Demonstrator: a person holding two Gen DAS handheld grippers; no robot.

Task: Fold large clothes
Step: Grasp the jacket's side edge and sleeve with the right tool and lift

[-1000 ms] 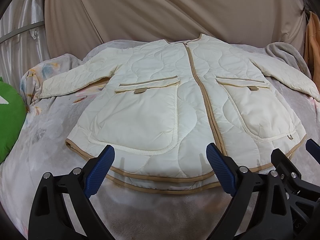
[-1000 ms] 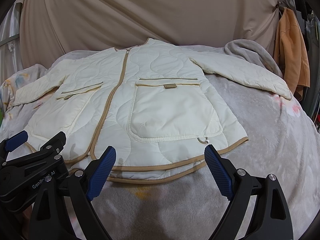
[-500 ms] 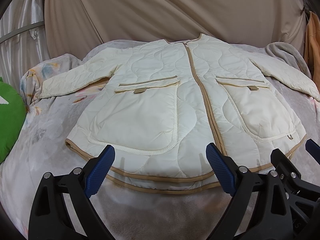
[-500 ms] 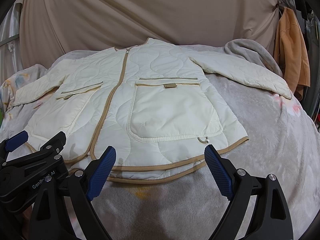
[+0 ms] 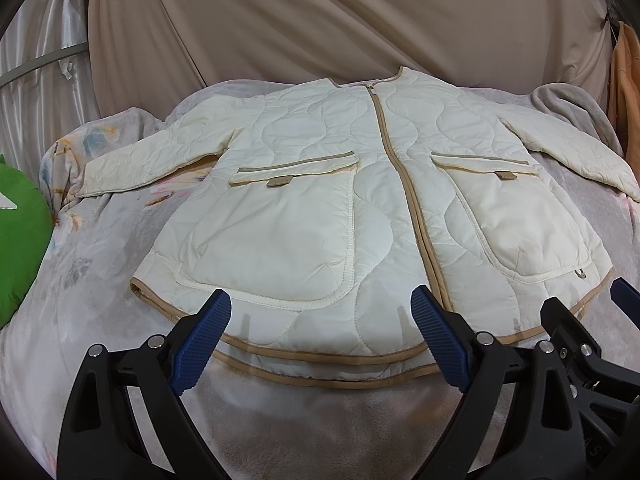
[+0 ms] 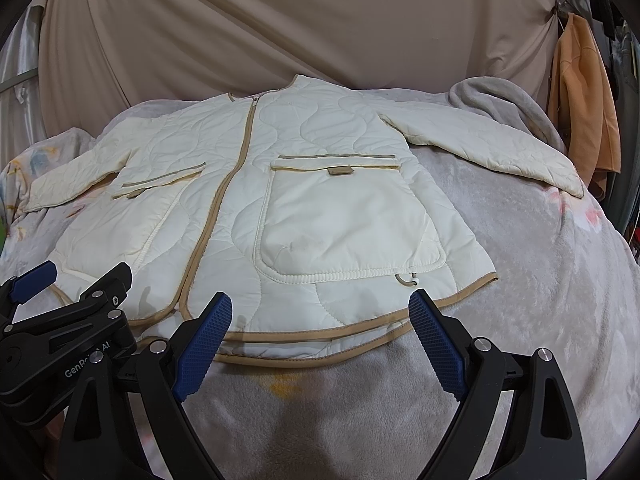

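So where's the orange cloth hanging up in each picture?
Left wrist view: the orange cloth is only a thin strip at the far right edge, partly cut off.
Right wrist view: the orange cloth hangs in full at the upper right, beyond the coat's sleeve.
Shared landmark: the tan zipper strip down the middle of the white coat.

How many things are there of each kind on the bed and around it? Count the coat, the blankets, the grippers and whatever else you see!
Cream quilted coat: 1
Grey blanket: 1
Green cushion: 1
Orange garment hanging: 1
Grippers: 2, left gripper and right gripper
Total: 6
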